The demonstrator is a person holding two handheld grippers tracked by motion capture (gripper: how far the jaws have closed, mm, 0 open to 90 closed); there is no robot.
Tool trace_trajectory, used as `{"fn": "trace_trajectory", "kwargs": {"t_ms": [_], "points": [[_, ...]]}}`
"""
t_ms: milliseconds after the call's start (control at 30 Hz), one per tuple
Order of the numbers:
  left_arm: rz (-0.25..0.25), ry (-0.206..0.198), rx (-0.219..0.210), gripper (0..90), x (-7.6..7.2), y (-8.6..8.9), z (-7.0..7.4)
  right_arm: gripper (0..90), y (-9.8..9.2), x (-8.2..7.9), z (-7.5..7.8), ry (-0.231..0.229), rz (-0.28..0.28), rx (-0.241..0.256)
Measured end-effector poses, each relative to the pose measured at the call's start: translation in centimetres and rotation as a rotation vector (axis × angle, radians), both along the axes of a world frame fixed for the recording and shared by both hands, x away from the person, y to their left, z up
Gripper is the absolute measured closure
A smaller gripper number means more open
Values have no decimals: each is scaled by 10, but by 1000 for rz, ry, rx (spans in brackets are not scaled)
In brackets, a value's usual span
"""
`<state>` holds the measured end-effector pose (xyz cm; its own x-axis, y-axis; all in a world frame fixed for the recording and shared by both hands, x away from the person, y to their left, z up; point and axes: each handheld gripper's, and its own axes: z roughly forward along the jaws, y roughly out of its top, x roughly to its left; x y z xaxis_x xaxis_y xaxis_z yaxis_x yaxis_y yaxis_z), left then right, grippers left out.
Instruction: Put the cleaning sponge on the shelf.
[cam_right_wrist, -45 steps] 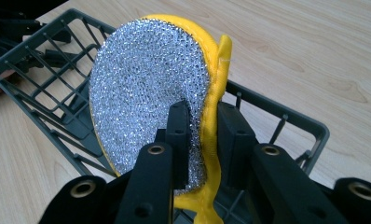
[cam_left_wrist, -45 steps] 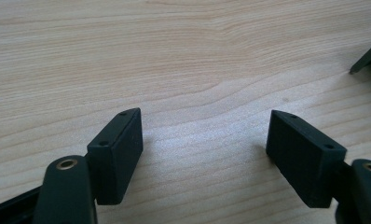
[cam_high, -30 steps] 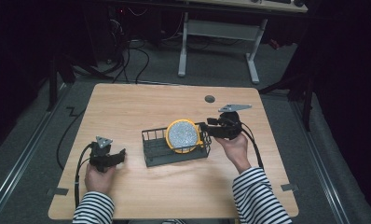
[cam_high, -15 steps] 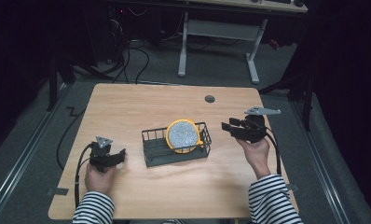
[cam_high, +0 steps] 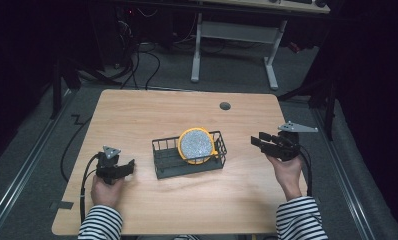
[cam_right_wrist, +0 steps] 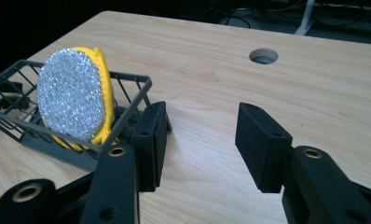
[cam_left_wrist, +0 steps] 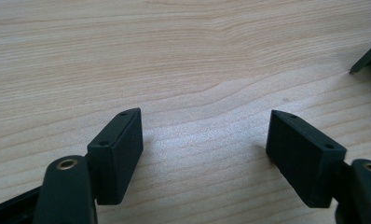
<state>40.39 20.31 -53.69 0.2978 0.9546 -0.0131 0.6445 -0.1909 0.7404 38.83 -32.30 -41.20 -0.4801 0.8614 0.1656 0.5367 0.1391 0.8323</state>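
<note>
- The left gripper (cam_high: 129, 166) rested low over the table (cam_high: 137, 115) at the near left, its jaws spread wide and holding nothing, bare wood between them in the left gripper view (cam_left_wrist: 204, 135). It sat just beside the near-left end of the wire basket (cam_high: 162, 155); a careless sweep toward the middle could have nudged the basket and slid it across the smooth wood.
- The right gripper (cam_high: 257, 142) hovered near the right end of the basket, jaws wide apart and empty as well (cam_right_wrist: 200, 140). In the right gripper view its left jaw stood close to the basket's corner (cam_right_wrist: 144, 84); judging from that, a forward push could have caught the wire rim rather than the thing inside, tipping or dragging the light basket.
- The scrub sponge (cam_high: 196, 145), a yellow disc with a glittery silver face, stood on edge inside the basket's right half, leaning against the wires (cam_right_wrist: 74, 95). It looked balanced rather than seated, so a knock to the basket might have toppled it flat or over the low rim.
- A pinch on the sponge's soft edge alone could have slipped.
- Farther off, the cable hole (cam_high: 225, 106) in the table lay well apart from everything and looked to pose little risk.
</note>
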Motion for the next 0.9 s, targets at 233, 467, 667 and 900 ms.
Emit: {"fn": "trace_trajectory", "kwargs": {"t_ms": [233, 467, 667, 900], "points": [[0, 0, 0, 277, 0, 0, 0, 538, -11, -10, -10, 0, -20, 13], [0, 0, 0, 277, 0, 0, 0, 539, -22, -20, -22, 18, -45, 31], [0, 0, 1, 277, 0, 0, 0, 539, -26, -26, -30, 23, -58, 40], [0, 0, 0, 278, 0, 0, 0, 535, -31, -31, -36, 29, -72, 44]]}}
